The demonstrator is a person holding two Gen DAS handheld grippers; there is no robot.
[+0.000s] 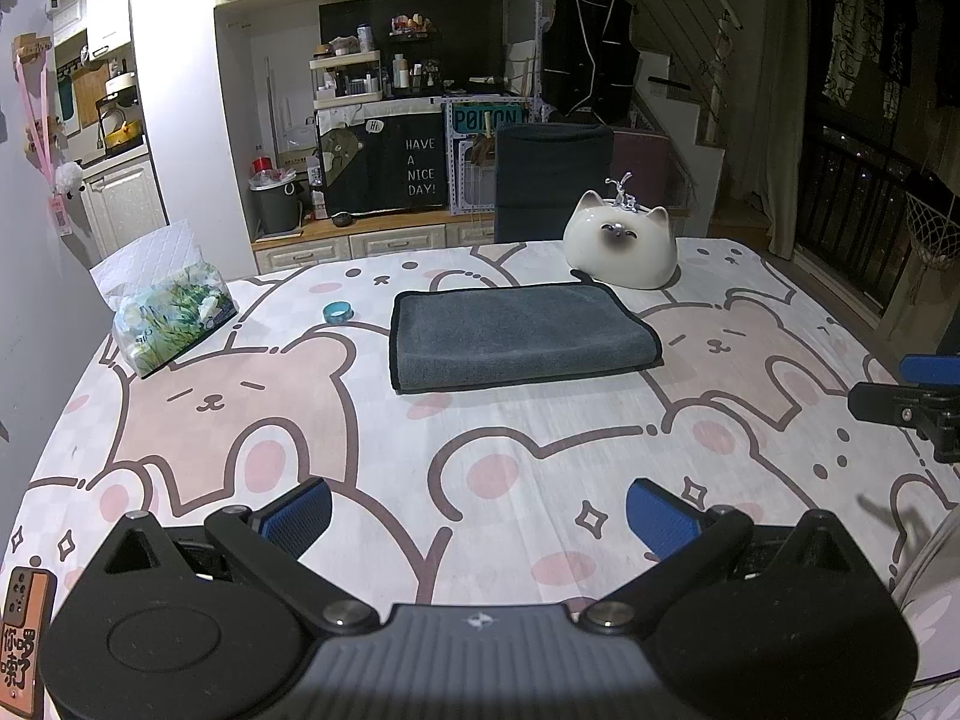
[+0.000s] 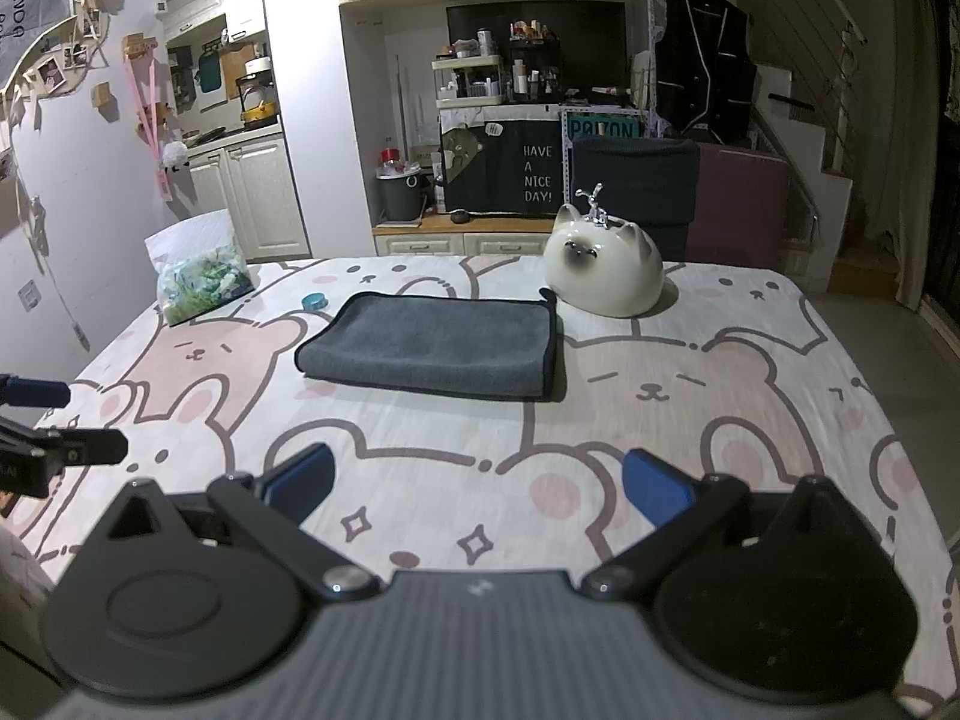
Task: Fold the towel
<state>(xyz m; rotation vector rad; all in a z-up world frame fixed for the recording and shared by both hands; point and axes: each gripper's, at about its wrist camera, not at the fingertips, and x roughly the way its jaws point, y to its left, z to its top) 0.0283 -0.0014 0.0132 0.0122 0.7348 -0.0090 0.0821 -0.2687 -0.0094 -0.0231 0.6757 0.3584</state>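
A grey towel (image 1: pixel 521 336) with a dark edge lies folded into a flat rectangle on the table's far half; it also shows in the right wrist view (image 2: pixel 433 345). My left gripper (image 1: pixel 479 519) is open and empty, low over the near table edge, well short of the towel. My right gripper (image 2: pixel 477 486) is open and empty too, at about the same distance from the towel. The right gripper's fingers (image 1: pixel 927 369) show at the right edge of the left wrist view. The left gripper's fingers (image 2: pixel 36 393) show at the left edge of the right wrist view.
A bear-pattern cloth covers the table (image 1: pixel 480 450). A white ceramic cat (image 1: pixel 621 246) stands just behind the towel's right corner. A tissue pack (image 1: pixel 168 306) and a small teal tape ring (image 1: pixel 337 312) lie far left. A dark chair (image 1: pixel 552 180) stands behind the table.
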